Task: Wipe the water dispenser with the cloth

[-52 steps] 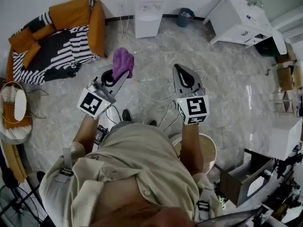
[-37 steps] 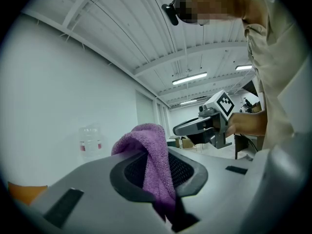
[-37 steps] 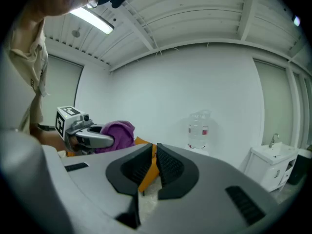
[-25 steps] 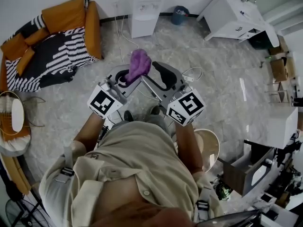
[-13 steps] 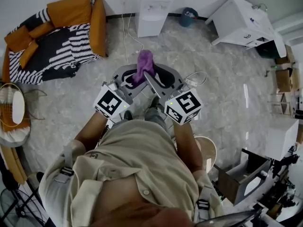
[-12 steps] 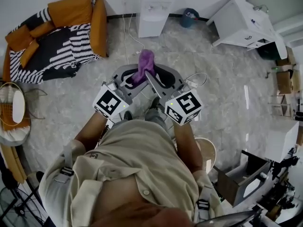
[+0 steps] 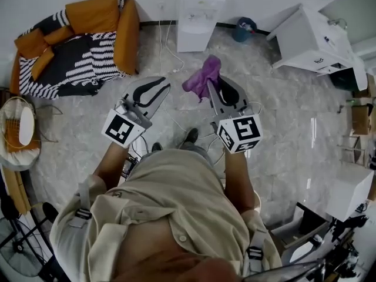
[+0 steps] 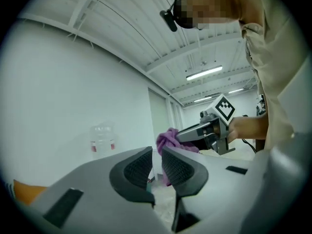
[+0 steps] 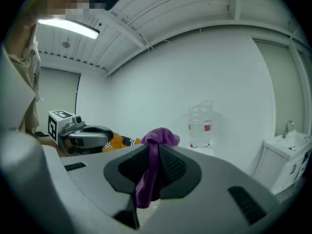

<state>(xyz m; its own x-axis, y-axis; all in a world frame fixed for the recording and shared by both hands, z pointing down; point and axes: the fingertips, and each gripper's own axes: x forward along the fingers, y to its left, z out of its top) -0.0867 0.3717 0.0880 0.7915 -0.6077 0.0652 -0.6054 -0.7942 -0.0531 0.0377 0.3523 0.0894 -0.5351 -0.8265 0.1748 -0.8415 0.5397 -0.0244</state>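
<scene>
The white water dispenser (image 7: 200, 13) stands against the far wall; its clear bottle (image 9: 201, 123) shows in the right gripper view, and the bottle (image 8: 102, 139) shows fainter in the left gripper view. My right gripper (image 7: 212, 90) is closing on the purple cloth (image 7: 202, 78), which bunches above the pads and hangs between them (image 9: 155, 169). My left gripper (image 7: 161, 87) is off to the left, apart from the cloth; its jaws are closing with a narrow gap and nothing between them (image 8: 155, 155). Both grippers are held up in the air, well short of the dispenser.
An orange sofa with a striped blanket (image 7: 76, 46) fills the back left. A white sink cabinet (image 7: 311, 34) and a blue bin (image 7: 244, 28) stand to the dispenser's right. Cables (image 7: 170, 57) trail over the marble floor. A round wicker seat (image 7: 17, 134) sits far left.
The purple cloth has passed from the left gripper to the right one. The grippers, which met in the middle, have drawn apart, and the right one now carries the cloth.
</scene>
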